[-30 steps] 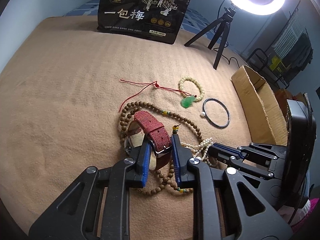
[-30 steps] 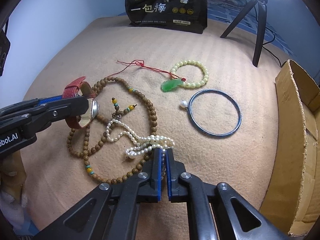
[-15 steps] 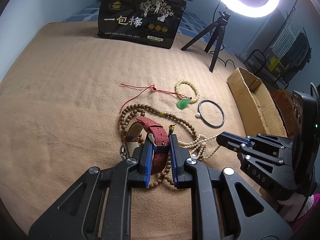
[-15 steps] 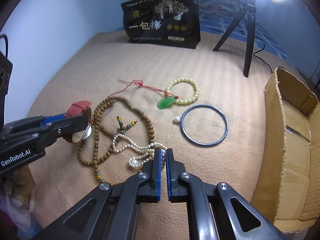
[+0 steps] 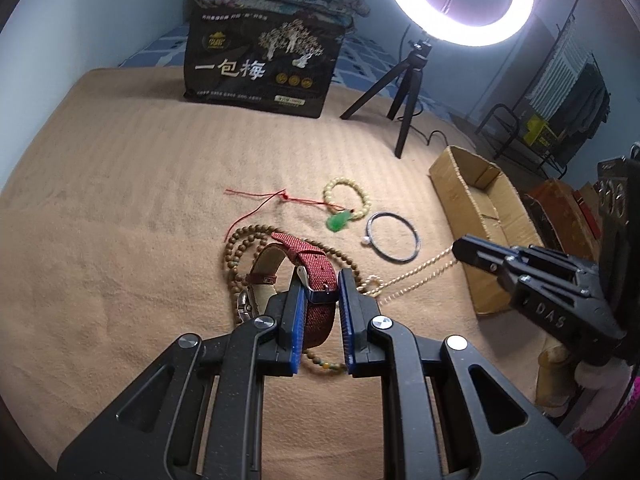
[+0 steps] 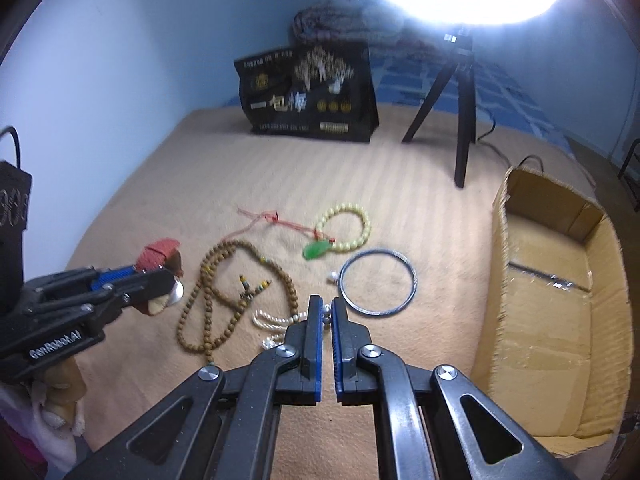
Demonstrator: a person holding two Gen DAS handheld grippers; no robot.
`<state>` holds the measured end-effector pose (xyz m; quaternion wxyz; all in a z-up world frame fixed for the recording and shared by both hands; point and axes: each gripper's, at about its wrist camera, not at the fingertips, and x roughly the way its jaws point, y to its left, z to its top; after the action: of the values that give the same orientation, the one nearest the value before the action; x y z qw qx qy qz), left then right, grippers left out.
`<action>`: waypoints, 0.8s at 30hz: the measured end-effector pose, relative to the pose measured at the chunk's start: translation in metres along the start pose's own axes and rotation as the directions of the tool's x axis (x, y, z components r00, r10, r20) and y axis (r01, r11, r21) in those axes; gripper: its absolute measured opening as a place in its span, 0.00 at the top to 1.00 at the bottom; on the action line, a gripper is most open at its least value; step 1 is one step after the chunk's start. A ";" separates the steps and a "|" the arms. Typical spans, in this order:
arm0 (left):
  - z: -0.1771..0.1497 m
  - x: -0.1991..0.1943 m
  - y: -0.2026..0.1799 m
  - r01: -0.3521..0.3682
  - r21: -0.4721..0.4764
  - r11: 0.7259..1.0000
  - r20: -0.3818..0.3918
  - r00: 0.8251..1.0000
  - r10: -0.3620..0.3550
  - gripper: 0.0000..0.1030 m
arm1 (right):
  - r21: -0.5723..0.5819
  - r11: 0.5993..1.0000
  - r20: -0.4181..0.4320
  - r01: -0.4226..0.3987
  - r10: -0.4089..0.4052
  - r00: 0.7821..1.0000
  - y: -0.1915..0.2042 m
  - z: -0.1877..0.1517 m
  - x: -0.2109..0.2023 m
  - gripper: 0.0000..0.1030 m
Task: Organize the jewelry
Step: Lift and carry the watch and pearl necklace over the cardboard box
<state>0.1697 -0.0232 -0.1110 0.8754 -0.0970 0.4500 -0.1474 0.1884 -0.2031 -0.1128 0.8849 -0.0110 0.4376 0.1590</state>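
My left gripper [image 5: 320,312] is shut on the red-strapped watch [image 5: 308,264] and holds it above the tan blanket; it also shows at the left of the right wrist view [image 6: 160,280]. My right gripper [image 6: 326,312] is shut on the pearl necklace [image 6: 276,320], whose strand stretches taut from the pile in the left wrist view [image 5: 416,268]. A brown wooden bead necklace [image 6: 224,300], a pale yellow bead bracelet [image 6: 348,228], a green pendant on red cord [image 6: 316,250] and a dark bangle [image 6: 378,284] lie on the blanket.
An open cardboard box [image 6: 560,280] stands at the right. A black printed bag [image 5: 260,64] and a ring light tripod [image 5: 404,92] stand at the back. The blanket [image 5: 120,200] stretches bare to the left.
Both grippers have risen and pulled back. The watch has lifted off the blanket, and the pearl necklace is drawn up and to the right, out of the pile.
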 end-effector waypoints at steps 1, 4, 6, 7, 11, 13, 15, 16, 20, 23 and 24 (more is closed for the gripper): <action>0.001 -0.002 -0.003 0.005 0.005 1.000 0.004 1.000 -0.005 0.87 | 0.001 1.000 0.009 -0.001 0.001 1.000 0.000 0.001 -0.004 0.99; 0.002 -0.007 -0.012 0.016 0.018 1.000 0.012 1.000 -0.016 0.87 | 0.007 1.000 0.041 0.000 -0.001 0.999 -0.004 0.006 -0.019 0.99; 0.003 -0.010 -0.019 0.024 0.029 0.999 0.018 1.000 -0.024 0.87 | 0.013 1.000 0.063 -0.001 0.000 0.998 -0.007 0.010 -0.029 0.99; 0.004 -0.012 -0.022 0.029 0.035 0.999 0.021 0.999 -0.029 0.87 | 0.019 1.000 0.075 -0.002 0.000 0.997 -0.009 0.011 -0.035 0.99; 0.007 -0.015 -0.035 0.042 0.050 0.998 0.030 0.999 -0.043 0.87 | 0.033 0.999 0.125 0.002 -0.006 0.992 -0.017 0.016 -0.057 0.99; 0.009 -0.018 -0.044 0.052 0.061 0.997 0.036 0.998 -0.054 0.87 | 0.043 0.999 0.148 0.003 -0.009 0.989 -0.022 0.018 -0.068 0.99; 0.012 -0.021 -0.051 0.061 0.070 0.996 0.042 0.997 -0.064 0.87 | 0.054 0.999 0.171 0.000 -0.010 0.985 -0.027 0.020 -0.078 0.99; 0.013 -0.022 -0.056 0.066 0.074 0.995 0.045 0.997 -0.069 0.87 | 0.059 0.998 0.183 0.001 -0.012 0.983 -0.029 0.021 -0.083 0.99; 0.017 -0.025 -0.073 0.083 0.098 0.992 0.055 0.995 -0.089 0.87 | 0.091 0.996 0.232 0.014 -0.034 0.972 -0.043 0.023 -0.104 0.99; 0.020 -0.027 -0.084 0.095 0.117 0.989 0.061 0.993 -0.102 0.87 | 0.115 0.993 0.258 0.016 -0.046 0.965 -0.055 0.021 -0.118 0.99; 0.021 -0.027 -0.090 0.100 0.125 0.987 0.062 0.992 -0.109 0.87 | 0.123 0.992 0.269 0.018 -0.051 0.962 -0.059 0.020 -0.123 0.99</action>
<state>0.1567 -0.0975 -0.0512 0.8857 -0.0721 0.4041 -0.2168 0.1512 -0.2893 -0.0118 0.9383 0.0562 0.3206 0.1170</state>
